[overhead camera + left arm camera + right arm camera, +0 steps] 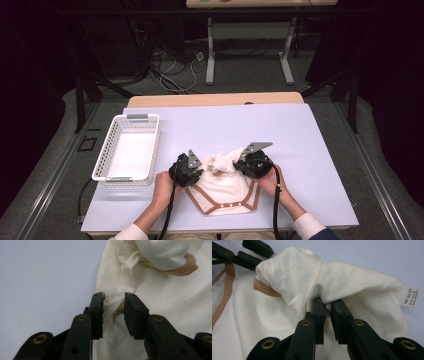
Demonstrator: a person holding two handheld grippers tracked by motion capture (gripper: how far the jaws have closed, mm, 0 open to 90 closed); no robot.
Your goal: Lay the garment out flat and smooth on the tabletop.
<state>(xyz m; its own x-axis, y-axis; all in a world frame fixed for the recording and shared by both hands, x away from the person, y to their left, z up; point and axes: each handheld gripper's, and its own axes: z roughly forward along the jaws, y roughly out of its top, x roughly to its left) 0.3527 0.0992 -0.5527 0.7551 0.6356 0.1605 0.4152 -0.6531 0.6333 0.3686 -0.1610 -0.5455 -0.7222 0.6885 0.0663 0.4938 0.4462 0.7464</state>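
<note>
Near the surface's front edge: cream garment (222,187), rumpled.
Left claw (113,312): I straddle a fold at its side, pads apart.
Right claw (327,315): I pinch bunched cloth, to lift and fold.
Basket (107,150): left edge, waiting.

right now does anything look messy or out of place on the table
The cream garment is bunched near the table's front edge, one brown-cuffed sleeve flopped over its body. The white basket sits squarely at left.

even overhead light (dim, dark surroundings)
</note>
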